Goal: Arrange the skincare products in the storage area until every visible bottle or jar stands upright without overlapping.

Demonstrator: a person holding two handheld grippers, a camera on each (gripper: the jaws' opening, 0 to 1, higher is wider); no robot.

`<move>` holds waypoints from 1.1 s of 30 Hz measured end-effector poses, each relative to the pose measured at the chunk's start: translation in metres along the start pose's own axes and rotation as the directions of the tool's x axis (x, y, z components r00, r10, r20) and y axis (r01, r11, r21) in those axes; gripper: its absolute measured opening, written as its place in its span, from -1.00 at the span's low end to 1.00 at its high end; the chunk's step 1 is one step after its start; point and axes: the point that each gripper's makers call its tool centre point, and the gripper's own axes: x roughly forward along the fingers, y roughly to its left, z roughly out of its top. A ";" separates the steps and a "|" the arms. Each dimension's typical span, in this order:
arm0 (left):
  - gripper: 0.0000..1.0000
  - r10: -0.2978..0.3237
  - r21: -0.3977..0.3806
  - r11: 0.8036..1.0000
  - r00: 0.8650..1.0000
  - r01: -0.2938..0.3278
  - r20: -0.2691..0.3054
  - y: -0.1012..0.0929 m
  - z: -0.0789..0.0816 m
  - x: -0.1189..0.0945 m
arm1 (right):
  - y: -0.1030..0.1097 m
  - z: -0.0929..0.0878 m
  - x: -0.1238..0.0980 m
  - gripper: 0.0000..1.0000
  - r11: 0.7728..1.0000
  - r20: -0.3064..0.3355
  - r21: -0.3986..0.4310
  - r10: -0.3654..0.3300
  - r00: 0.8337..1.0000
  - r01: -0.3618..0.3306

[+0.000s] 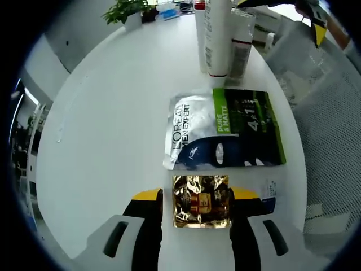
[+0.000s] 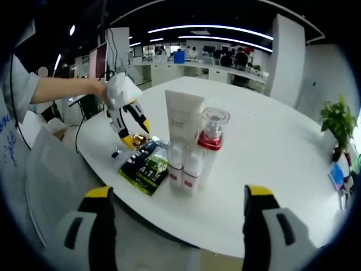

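On the white surface (image 1: 107, 130), in the left gripper view, the left gripper (image 1: 196, 221) stands with its jaws apart on either side of a small gold foil sachet (image 1: 201, 201), which lies flat between the tips; whether the tips touch it cannot be told. The sachet looks thin, light and crinkly, with a slick skin, so it would likely need pinching at an edge rather than across its flat face. Just beyond it lies a larger sheet-mask pouch (image 1: 225, 131), flat and floppy, best lifted by a sealed border. Further on stand a white tube (image 1: 217, 36) and a clear bottle (image 1: 241, 42), upright, stiff and probably top-heavy. In the right gripper view, the right gripper (image 2: 179, 237) hangs well back from the group, jaws wide apart with nothing between them.
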 end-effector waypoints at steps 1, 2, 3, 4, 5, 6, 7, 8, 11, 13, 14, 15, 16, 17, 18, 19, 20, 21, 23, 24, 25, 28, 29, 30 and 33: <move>-0.14 0.002 -0.004 1.000 1.000 -0.002 0.004 0.000 0.000 0.000 | 0.000 0.001 0.000 0.91 1.000 0.001 -0.001 0.000 1.000 0.000; -0.15 0.000 -0.011 1.000 1.000 0.000 0.009 -0.001 -0.001 0.000 | 0.001 0.001 0.000 0.91 1.000 0.003 -0.003 0.000 1.000 0.000; -0.15 -0.001 -0.016 1.000 1.000 0.001 0.011 -0.001 -0.001 0.000 | 0.001 0.002 0.000 0.91 1.000 0.004 -0.003 0.000 1.000 0.000; -0.14 0.000 -0.020 1.000 1.000 0.001 0.009 -0.001 -0.002 -0.001 | 0.001 0.002 0.000 0.91 1.000 0.005 -0.005 0.000 1.000 0.000; -0.13 0.002 -0.019 1.000 1.000 -0.002 0.006 -0.001 -0.003 -0.001 | 0.002 0.002 0.000 0.91 1.000 0.005 -0.006 -0.001 1.000 0.001; -0.12 0.006 -0.012 1.000 1.000 -0.006 0.003 -0.001 -0.004 -0.002 | 0.002 0.003 0.000 0.91 1.000 0.006 -0.007 0.000 1.000 0.000; -0.13 0.008 -0.006 1.000 1.000 -0.008 0.004 -0.002 -0.004 -0.003 | 0.002 0.003 0.000 0.91 1.000 0.006 -0.007 0.000 1.000 0.000; -0.13 0.008 -0.008 1.000 1.000 -0.008 0.010 -0.002 -0.004 -0.005 | 0.003 0.003 0.000 0.91 1.000 0.005 -0.009 0.001 1.000 -0.001; -0.12 0.011 -0.040 0.999 0.999 -0.010 0.047 -0.001 0.000 -0.010 | 0.004 0.003 0.000 0.91 1.000 0.004 -0.010 0.004 1.000 -0.004; -0.14 0.039 -0.049 0.998 0.998 -0.036 0.053 0.003 -0.001 -0.014 | 0.005 0.003 0.002 0.91 1.000 0.003 -0.012 0.008 1.000 -0.008; -0.15 0.050 -0.053 0.998 0.997 -0.047 0.057 0.005 0.000 -0.016 | 0.006 0.003 0.002 0.91 1.000 0.002 -0.013 0.009 1.000 -0.009; -0.15 0.063 -0.063 0.996 0.996 -0.059 0.067 0.006 0.000 -0.019 | 0.007 0.004 0.003 0.91 1.000 0.001 -0.015 0.011 1.000 -0.011; -0.15 0.069 -0.070 0.996 0.995 -0.064 0.075 0.007 0.001 -0.021 | 0.007 0.004 0.004 0.91 1.000 0.000 -0.017 0.012 1.000 -0.012; -0.15 0.083 -0.085 0.994 0.992 -0.075 0.092 0.009 0.003 -0.025 | 0.007 0.005 0.004 0.91 1.000 0.001 -0.020 0.013 1.000 -0.013; -0.15 0.092 -0.097 0.992 0.991 -0.082 0.101 0.010 0.003 -0.028 | 0.007 0.006 0.004 0.91 1.000 0.002 -0.021 0.015 1.000 -0.015; -0.15 0.100 -0.105 0.991 0.989 -0.088 0.110 0.010 0.003 -0.030 | 0.007 0.007 0.004 0.91 1.000 0.003 -0.021 0.015 1.000 -0.015; -0.16 0.110 -0.115 0.989 0.986 -0.095 0.123 0.011 0.004 -0.035 | 0.007 0.008 0.005 0.91 1.000 0.003 -0.022 0.017 1.000 -0.017; -0.16 0.119 -0.126 0.987 0.984 -0.103 0.131 0.011 0.003 -0.038 | 0.006 0.008 0.005 0.91 1.000 0.003 -0.023 0.018 1.000 -0.018; -0.15 0.154 -0.159 0.979 0.977 -0.130 0.150 0.014 0.003 -0.046 | 0.005 0.009 0.006 0.91 0.999 0.000 -0.027 0.019 1.000 -0.019; -0.15 0.174 -0.186 0.972 0.970 -0.142 0.169 0.015 0.003 -0.052 | 0.005 0.009 0.007 0.91 0.999 -0.003 -0.035 0.019 1.000 -0.019; -0.15 0.185 -0.212 0.966 0.966 -0.146 0.180 0.016 0.004 -0.055 | 0.004 0.010 0.007 0.91 0.999 -0.004 -0.038 0.019 1.000 -0.019; -0.10 0.227 -0.294 0.942 0.951 -0.160 0.210 0.018 0.003 -0.068 | 0.003 0.013 0.010 0.91 0.999 -0.002 -0.047 0.022 1.000 -0.022; -0.07 0.245 -0.311 0.935 0.945 -0.171 0.216 0.019 0.003 -0.072 | 0.003 0.014 0.010 0.91 0.999 0.000 -0.049 0.022 1.000 -0.022; -0.05 0.277 -0.330 0.924 0.934 -0.194 0.227 0.021 0.004 -0.079 | 0.002 0.015 0.011 0.91 0.998 0.000 -0.051 0.023 1.000 -0.023; 0.00 0.331 -0.356 0.906 0.909 -0.230 0.253 0.021 0.004 -0.095 | 0.002 0.017 0.012 0.91 0.998 0.000 -0.059 0.028 1.000 -0.028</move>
